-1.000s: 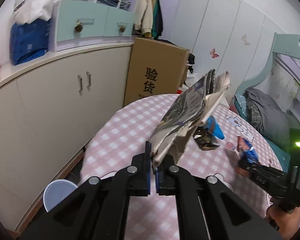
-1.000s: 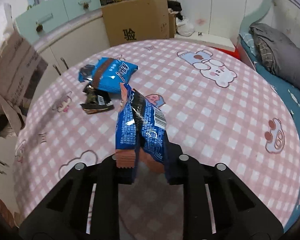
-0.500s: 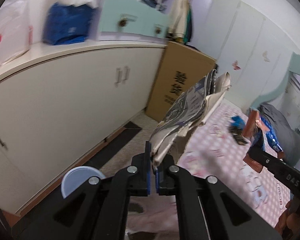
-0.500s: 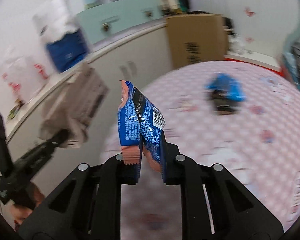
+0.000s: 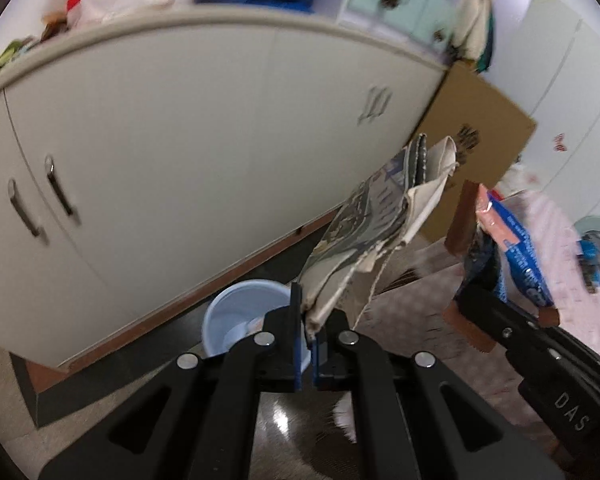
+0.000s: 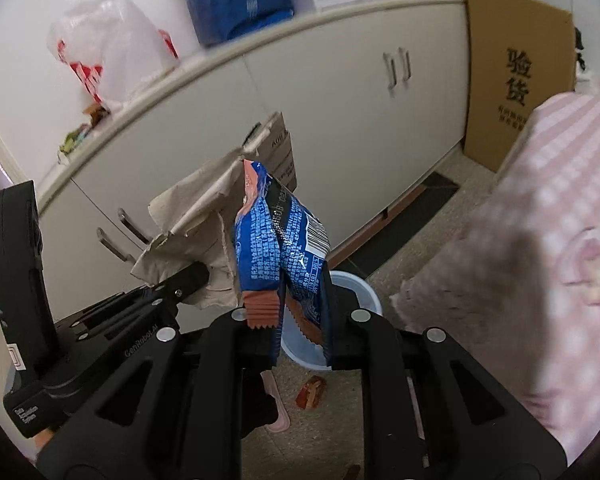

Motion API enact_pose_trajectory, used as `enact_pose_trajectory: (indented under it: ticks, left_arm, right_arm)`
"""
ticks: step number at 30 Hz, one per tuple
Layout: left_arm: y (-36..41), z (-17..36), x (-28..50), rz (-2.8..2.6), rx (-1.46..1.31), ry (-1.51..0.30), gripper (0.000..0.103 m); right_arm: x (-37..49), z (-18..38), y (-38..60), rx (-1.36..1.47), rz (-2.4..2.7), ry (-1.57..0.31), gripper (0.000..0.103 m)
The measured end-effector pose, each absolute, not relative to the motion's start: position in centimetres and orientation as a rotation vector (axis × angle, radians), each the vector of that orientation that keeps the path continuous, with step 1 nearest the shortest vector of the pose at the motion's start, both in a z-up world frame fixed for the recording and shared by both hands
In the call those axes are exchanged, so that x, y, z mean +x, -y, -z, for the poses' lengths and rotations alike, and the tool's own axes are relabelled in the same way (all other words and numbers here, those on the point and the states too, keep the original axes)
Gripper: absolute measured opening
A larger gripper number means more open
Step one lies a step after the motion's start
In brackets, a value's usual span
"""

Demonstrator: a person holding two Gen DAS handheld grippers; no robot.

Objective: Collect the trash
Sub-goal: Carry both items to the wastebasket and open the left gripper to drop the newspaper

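Observation:
My left gripper (image 5: 307,336) is shut on a crumpled paper bag (image 5: 380,224) that stands up and to the right from its pads. Just past the fingertips on the floor sits a pale blue bin (image 5: 240,316), partly hidden by the fingers. My right gripper (image 6: 302,320) is shut on a blue snack wrapper (image 6: 280,248) with orange ends; the same bin (image 6: 356,292) shows behind it. In the right wrist view the left gripper (image 6: 188,280) and its paper bag (image 6: 204,216) are just left of the wrapper. In the left wrist view the right gripper (image 5: 480,300) with the wrapper (image 5: 516,244) is at the right.
White cabinets (image 5: 204,152) with handles run behind the bin. A cardboard box (image 6: 516,68) leans against them. The pink checked table (image 6: 548,264) is on the right. A small red-brown wrapper (image 6: 311,392) and a pink scrap (image 6: 276,412) lie on the floor near the bin.
Both grippers swung away from the table toward the cabinets and tipped downward, still holding the paper bag and the wrapper. The blue bin now sits right beyond both sets of fingertips.

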State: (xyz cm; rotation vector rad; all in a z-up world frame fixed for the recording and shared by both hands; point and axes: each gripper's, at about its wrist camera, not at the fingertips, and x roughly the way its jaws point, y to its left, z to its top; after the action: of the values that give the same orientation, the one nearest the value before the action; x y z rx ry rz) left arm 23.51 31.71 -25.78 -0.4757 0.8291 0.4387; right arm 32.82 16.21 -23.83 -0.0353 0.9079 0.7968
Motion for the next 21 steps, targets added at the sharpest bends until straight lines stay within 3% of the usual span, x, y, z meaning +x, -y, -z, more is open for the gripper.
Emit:
enact_pose_trajectory:
  ticks: [15,16,19,21]
  left_arm:
    - [-36.5,33.7,27.8,-0.48,-0.498,-0.958,0.007]
    - [-36.6,34.0,28.1,-0.48,-0.5,-0.966,0.011]
    - [-36.7,34.8,28.2,-0.487,-0.504,-0.984,0.049]
    - [-36.9,34.9,28.0,-0.508,-0.509,-0.977,0.053]
  right_arm:
    - [36.4,31.3,-20.6,-0.035,-0.76,-0.992,0.016]
    - [36.6,31.5,-20.6,-0.032,-0.758,-0.994,0.016]
    - [36.7,32.1,-20.9,-0.036,-0.757,-1.008,0.016]
    - [36.7,32.4,-21.0,-0.041,-0.759,-1.017,0.016]
